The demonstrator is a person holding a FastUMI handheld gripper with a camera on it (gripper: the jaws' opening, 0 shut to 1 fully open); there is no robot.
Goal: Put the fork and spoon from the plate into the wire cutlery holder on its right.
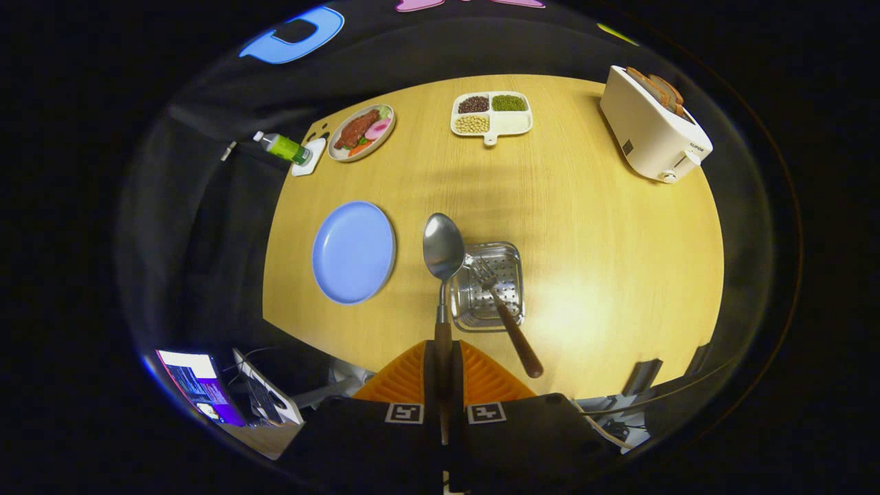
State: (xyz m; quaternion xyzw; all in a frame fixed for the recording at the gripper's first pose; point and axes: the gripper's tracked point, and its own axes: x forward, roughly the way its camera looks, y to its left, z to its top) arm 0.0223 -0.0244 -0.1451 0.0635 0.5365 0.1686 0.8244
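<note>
The hand-held gripper is clenched on the handle of the spoon, with both orange fingers pressed against it from either side. The spoon points forward from the fingers, its bowl raised above the tabletop and showing just over the left rim of the wire cutlery holder.

The holder stands on the tabletop just ahead of the fingers and a little to their right. The fork is already in it, prongs down inside the basket, and its brown wooden handle leans out over the near rim toward the gripper's right finger.

The blue plate lies to the left of the holder, beyond the fingers, bare of cutlery.

Farther back on the tabletop there is a divided white tray with dark, green and pale beans in three of its sections. To its left sits a small plate of food with meat and vegetables, and beside that a green bottle lies on its side, resting partly on a small white coaster at the table's edge. At the far right corner stands a white toaster with slices of bread in its slots.

Below the tabletop, near the left, a lit screen shows
</note>
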